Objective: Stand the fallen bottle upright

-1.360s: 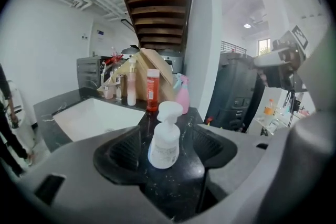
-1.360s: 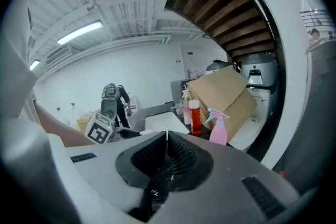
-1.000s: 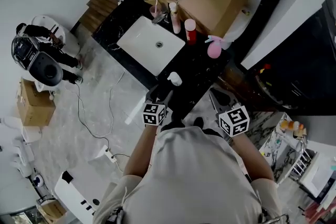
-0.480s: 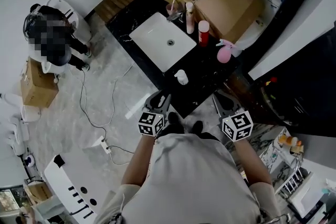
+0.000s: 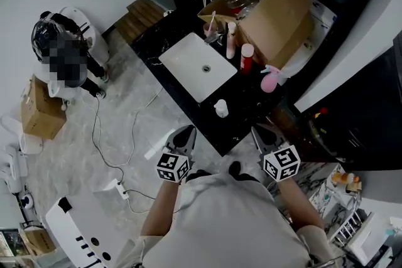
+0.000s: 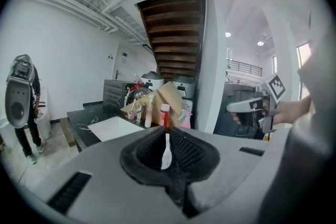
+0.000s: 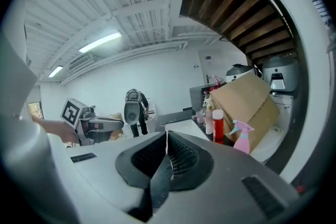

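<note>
Two grippers sit low in the head view, my left gripper (image 5: pixel 184 137) and right gripper (image 5: pixel 264 134). Both are held short of the near edge of the black desk (image 5: pixel 251 111), well apart from anything on it. The small white bottle (image 5: pixel 220 108) stands upright on the desk beside the near corner of the sink (image 5: pixel 188 59), touched by neither gripper. In the left gripper view the jaws have just been closing and are down to a thin slit with nothing gripped; only a white sliver of the scene beyond shows through. In the right gripper view the jaws are pressed together, empty. I judge the righting done and the release made; next I need only keep both grippers clear of the bottle.
</note>
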Available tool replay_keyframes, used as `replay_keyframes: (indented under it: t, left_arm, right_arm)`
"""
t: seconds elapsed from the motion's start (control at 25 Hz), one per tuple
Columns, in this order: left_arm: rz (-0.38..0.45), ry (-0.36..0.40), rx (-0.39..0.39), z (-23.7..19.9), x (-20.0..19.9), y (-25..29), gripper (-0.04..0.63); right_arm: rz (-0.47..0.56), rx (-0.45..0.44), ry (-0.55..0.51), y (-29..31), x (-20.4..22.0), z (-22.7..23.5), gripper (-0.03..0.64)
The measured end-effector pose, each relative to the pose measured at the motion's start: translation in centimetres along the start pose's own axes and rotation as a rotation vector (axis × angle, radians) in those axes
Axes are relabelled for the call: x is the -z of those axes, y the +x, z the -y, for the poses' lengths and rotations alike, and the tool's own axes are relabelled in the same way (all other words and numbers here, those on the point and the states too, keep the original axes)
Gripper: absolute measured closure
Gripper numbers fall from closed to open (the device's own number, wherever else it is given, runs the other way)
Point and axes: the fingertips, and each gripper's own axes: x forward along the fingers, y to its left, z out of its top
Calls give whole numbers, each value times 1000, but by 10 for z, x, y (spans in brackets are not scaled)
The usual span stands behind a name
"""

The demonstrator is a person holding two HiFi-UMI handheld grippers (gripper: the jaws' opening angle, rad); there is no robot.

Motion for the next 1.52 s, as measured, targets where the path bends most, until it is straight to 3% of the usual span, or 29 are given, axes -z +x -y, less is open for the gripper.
replay_keyframes:
  t: [0.56,1.52]
  left_arm:
    - [25,24,98,-31,-30,-45,588]
    - [26,7,187,-24,-25,-54,588]
  right_arm:
    - [70,94,-105,-7,-41,-51,584]
    - [86,134,-72,-10,-39,-74,584]
